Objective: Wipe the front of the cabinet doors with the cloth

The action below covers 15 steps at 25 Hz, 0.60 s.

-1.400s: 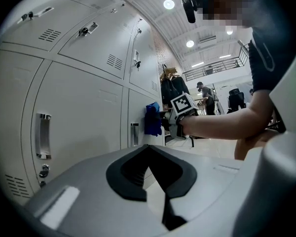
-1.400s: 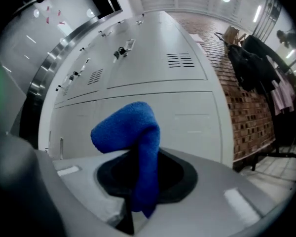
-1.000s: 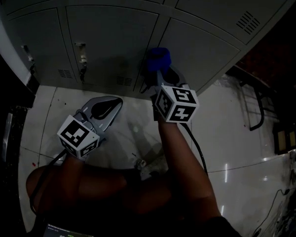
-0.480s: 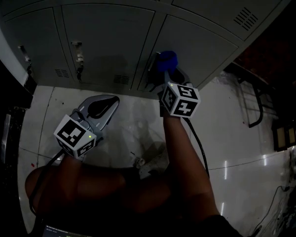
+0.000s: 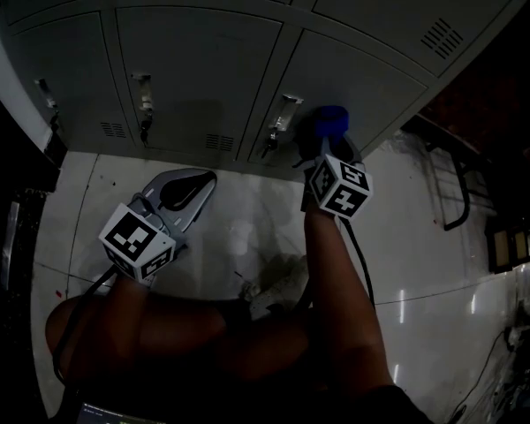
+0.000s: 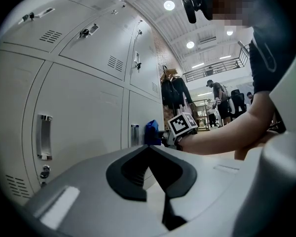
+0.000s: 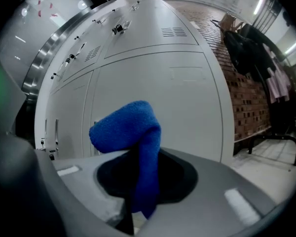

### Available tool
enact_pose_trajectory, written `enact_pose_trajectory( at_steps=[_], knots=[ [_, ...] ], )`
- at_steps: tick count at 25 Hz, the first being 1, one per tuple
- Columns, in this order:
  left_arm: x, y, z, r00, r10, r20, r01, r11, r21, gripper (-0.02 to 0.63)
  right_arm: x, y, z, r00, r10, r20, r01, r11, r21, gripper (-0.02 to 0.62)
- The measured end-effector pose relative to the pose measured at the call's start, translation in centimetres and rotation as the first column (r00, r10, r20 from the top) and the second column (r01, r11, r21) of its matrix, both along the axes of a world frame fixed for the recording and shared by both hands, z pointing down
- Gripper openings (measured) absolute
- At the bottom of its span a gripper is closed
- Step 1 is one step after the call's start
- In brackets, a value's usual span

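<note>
Grey metal cabinet doors (image 5: 194, 69) fill the top of the head view. A blue cloth (image 5: 329, 122) is pressed against the lower right door, just right of its handle (image 5: 283, 113). My right gripper (image 5: 328, 145) is shut on that cloth. In the right gripper view the cloth (image 7: 133, 127) stands folded up out of the jaws, in front of the door (image 7: 187, 98). My left gripper (image 5: 201, 184) hangs lower left, away from the doors, shut with nothing in it. In the left gripper view its jaws (image 6: 150, 154) meet, and the cloth (image 6: 151, 131) shows farther along the doors.
A glossy white tiled floor (image 5: 238, 228) lies below the doors. Another door handle (image 5: 143, 95) sits to the left. A black metal frame (image 5: 455, 193) stands at the right. Dark coats (image 6: 173, 93) hang beyond the cabinets, with people in the far background.
My right gripper has slid the cloth to the right along the lower door, uncovering the handle it was over. The left gripper has hardly moved.
</note>
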<state>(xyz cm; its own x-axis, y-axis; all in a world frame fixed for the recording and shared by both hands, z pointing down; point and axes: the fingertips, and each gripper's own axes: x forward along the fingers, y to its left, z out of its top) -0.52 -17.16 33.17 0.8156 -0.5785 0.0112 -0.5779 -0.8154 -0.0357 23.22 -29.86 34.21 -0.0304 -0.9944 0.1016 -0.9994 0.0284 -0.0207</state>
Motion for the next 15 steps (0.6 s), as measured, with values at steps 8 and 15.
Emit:
enact_pose_trajectory(
  at_steps=[8,15],
  knots=[
    [0.1,0.1,-0.1,1.0,0.003,-0.004,-0.003,1.0,0.001,0.005,6.5,1.0,0.3,0.983,0.181,0.027,-0.181,0.983,-0.007,0.069],
    [0.1,0.1,0.0,1.0,0.005,-0.004,-0.005,1.0,-0.001,0.005,11.3,1.7,1.1,0.957,0.27,0.102,-0.27,0.963,-0.019,0.069]
  ],
)
